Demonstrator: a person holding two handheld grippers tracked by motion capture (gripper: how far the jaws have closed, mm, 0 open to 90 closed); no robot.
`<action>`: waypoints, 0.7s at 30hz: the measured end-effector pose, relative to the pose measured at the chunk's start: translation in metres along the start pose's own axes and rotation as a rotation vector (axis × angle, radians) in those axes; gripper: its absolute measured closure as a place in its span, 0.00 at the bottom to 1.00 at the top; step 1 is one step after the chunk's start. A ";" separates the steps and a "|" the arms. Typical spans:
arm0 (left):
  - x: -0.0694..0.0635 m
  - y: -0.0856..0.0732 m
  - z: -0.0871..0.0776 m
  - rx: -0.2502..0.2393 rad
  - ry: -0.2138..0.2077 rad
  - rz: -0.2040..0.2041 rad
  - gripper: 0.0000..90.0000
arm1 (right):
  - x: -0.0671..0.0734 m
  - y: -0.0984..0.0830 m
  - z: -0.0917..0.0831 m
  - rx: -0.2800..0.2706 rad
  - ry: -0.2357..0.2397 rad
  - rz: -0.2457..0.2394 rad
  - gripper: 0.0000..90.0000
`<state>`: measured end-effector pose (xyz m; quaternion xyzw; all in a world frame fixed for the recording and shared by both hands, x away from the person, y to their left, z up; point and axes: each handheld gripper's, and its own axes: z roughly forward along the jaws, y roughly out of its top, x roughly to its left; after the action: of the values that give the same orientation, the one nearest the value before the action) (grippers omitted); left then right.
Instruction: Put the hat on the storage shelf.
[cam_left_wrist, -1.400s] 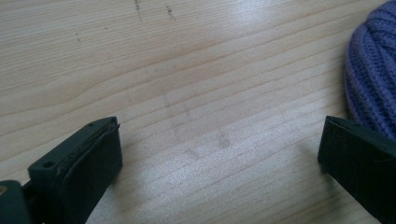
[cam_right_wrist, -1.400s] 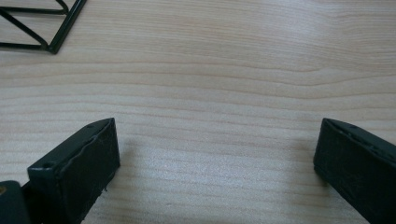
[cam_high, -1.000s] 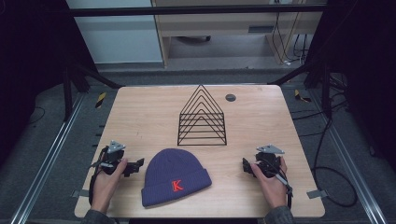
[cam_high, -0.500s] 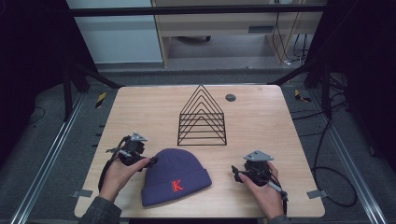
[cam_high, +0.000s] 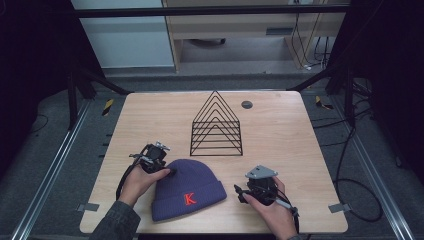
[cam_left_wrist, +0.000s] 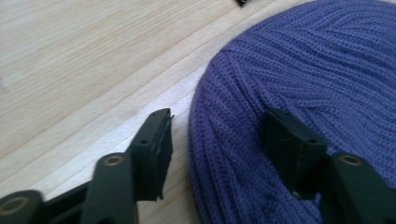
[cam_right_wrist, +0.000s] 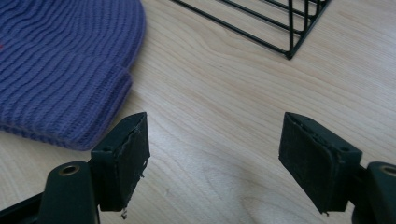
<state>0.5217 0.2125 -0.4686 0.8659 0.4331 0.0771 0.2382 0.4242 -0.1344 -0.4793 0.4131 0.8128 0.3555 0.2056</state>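
- We see a purple ribbed knit beanie with a red letter K on its cuff (cam_high: 187, 190) lying flat on the light wooden table (cam_high: 280, 130), near the front edge and between the two hands.
- The left gripper (cam_high: 165, 167) sits at the beanie's upper left edge, held in the person's left hand (cam_high: 137, 182).
- In the left gripper view its jaws stand spread: one rests over the bare wood just beside the knit, the other lies on the beanie's crown (cam_left_wrist: 303, 84), so the hat's rim runs between them. They are not pinching it.
- The right gripper (cam_high: 242, 192), in the right hand (cam_high: 270, 207), is just beside the beanie's cuff on the right, apart from it.
- In the right gripper view its jaws are spread wide over bare wood, with the cuff (cam_right_wrist: 70, 79) to one side.
- Behind the beanie stands a black wire rack of nested triangles (cam_high: 216, 125), and a small dark round disc (cam_high: 246, 104) lies near the far edge.
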 end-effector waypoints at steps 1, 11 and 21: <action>0.000 0.001 0.001 0.002 -0.007 -0.004 0.49 | 0.001 0.000 0.000 0.003 0.001 -0.008 0.27; -0.001 0.000 0.004 0.003 -0.055 -0.012 0.74 | 0.008 0.004 -0.005 -0.019 0.002 -0.038 0.25; -0.010 -0.005 -0.010 -0.047 -0.022 0.045 0.85 | 0.006 0.008 -0.006 -0.031 -0.005 -0.029 0.22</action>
<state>0.5088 0.2109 -0.4609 0.8702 0.4092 0.0832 0.2614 0.4211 -0.1290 -0.4694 0.3991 0.8125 0.3640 0.2191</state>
